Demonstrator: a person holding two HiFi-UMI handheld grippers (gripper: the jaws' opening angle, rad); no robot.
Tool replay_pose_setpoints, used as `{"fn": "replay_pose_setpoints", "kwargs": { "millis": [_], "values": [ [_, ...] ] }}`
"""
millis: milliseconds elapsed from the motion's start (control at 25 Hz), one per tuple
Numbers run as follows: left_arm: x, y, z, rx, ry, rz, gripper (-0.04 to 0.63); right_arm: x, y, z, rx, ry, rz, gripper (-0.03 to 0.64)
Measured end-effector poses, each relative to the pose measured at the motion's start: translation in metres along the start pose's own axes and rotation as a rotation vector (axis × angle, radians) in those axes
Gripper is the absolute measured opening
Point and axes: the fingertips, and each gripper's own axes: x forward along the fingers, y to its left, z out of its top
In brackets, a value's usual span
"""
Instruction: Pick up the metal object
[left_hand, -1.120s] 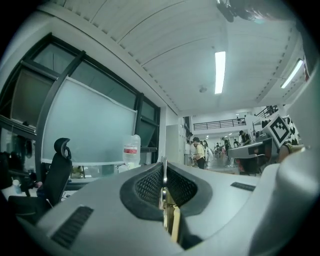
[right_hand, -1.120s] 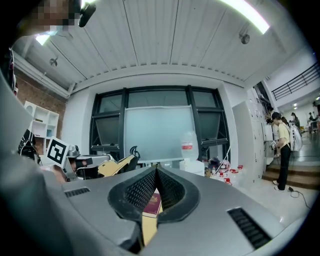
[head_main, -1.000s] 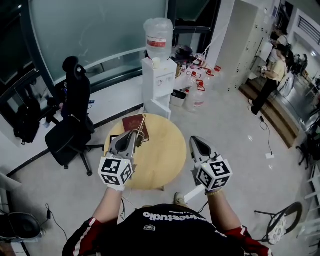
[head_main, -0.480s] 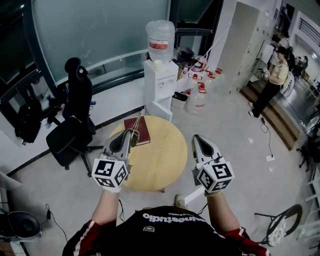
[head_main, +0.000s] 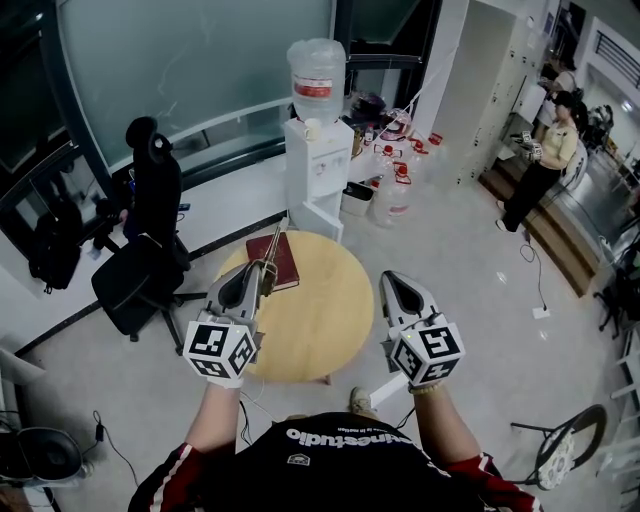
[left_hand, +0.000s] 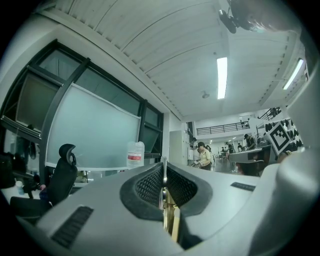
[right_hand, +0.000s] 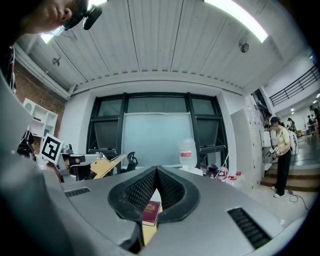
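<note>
The metal object (head_main: 271, 248) is a thin brass-coloured piece. My left gripper (head_main: 262, 268) is shut on it, held above the left side of the round wooden table (head_main: 325, 325), and the piece sticks out past the fingertips. In the left gripper view the brass strip (left_hand: 172, 218) stands edge-on between the closed jaws of the left gripper (left_hand: 163, 169). My right gripper (head_main: 392, 281) hovers over the table's right edge, shut with nothing in it. In the right gripper view the tips of the right gripper (right_hand: 156, 170) meet, and the brass piece (right_hand: 105, 166) shows at the left.
A dark red book (head_main: 284, 270) lies at the table's far left; this book (right_hand: 151, 212) also shows below the right jaws. A water dispenser (head_main: 318, 150) stands beyond the table and a black office chair (head_main: 140, 250) at the left. A person (head_main: 540, 150) stands at far right.
My left gripper has drawn slightly left and back toward me, still holding the metal piece. The right gripper has hardly moved.
</note>
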Motion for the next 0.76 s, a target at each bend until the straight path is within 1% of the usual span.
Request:
{"fn": "replay_pose_setpoints", "kwargs": {
  "millis": [280, 480, 760],
  "values": [
    [0.0039, -0.0015, 0.0006, 0.011, -0.006, 0.001, 0.021, 0.0002, -0.0019, 0.0002, -0.001, -0.002, 0.005, 0.026],
    [0.0049, 0.0023, -0.0037, 0.023, 0.005, 0.013, 0.021, 0.0026, 0.0022, 0.0013, -0.004, 0.004, 0.023, 0.026],
    [0.0035, 0.0033, -0.0008, 0.042, -0.002, 0.017, 0.021, 0.0036, 0.0037, 0.0019, -0.006, -0.001, 0.022, 0.026]
  ]
}}
